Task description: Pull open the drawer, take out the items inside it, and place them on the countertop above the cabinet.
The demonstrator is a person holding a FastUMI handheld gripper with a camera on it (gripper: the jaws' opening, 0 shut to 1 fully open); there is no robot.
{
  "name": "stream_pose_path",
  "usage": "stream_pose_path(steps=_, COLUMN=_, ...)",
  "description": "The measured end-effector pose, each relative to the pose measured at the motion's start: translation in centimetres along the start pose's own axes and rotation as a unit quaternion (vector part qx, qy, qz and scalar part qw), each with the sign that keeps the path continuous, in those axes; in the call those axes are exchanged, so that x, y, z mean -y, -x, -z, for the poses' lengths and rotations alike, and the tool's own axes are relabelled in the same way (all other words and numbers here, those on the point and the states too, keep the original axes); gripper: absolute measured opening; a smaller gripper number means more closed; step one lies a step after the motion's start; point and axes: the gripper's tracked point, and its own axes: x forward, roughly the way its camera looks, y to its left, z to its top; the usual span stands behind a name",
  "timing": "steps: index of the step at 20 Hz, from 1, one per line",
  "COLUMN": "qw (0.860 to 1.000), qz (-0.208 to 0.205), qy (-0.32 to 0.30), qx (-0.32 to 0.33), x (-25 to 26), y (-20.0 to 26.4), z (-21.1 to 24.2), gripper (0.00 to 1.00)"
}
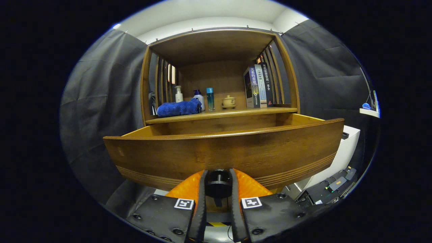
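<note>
The gripper has both fingers clamped on the dark knob at the foot of the drawer front. The drawer stands pulled out below the countertop.

Risk: a skewed or overlong pull could jam it or drag it off its runners. Its contents lie beyond the fingers, behind the front panel; what they are cannot be told.

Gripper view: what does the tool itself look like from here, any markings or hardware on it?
The gripper has two narrow upright fingers. Each sits on a broad dark plate studded with round screws and bearing a square black-and-white marker tag.
</note>
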Motion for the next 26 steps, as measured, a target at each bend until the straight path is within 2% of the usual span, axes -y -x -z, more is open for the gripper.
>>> stream_pose_path(steps=3, qw=1.0, qz=-0.001, qy=0.007, qx=0.004, x=0.1, y=0.1, z=0.1, gripper=0.38)
stream_pose_path(steps=8, qw=1.0, qz=-0.008, qy=0.02, qx=-0.002, x=-0.6, y=0.8, z=0.2, gripper=0.72)
stream_pose_path(steps=12, qw=0.998, qz=-0.021, qy=0.048, qx=0.047, x=-1.5, y=3.8, z=-5.7, gripper=0.99)
stream_pose_path(steps=15, qw=0.996, qz=-0.023, qy=0.039, qx=0.072, x=-1.6, y=4.4, z=-13.1, gripper=0.99)
stream_pose_path(steps=20, qw=0.999, qz=-0.043, qy=-0.011, qx=-0.013, x=-1.8, y=-1.2, z=-19.0, gripper=0.99)
stream_pose_path(steps=22, qw=0.997, qz=-0.033, qy=-0.005, qx=-0.07, x=-0.7, y=-5.0, z=-18.8, gripper=0.99)
stream_pose_path(steps=24, qw=0.985, qz=-0.043, qy=-0.01, qx=-0.167, x=-0.6, y=-7.6, z=-15.6, gripper=0.98)
stream_pose_path(steps=26, qw=0.975, qz=-0.03, qy=-0.024, qx=-0.217, x=-0.4, y=-10.4, z=-12.8, gripper=0.98)
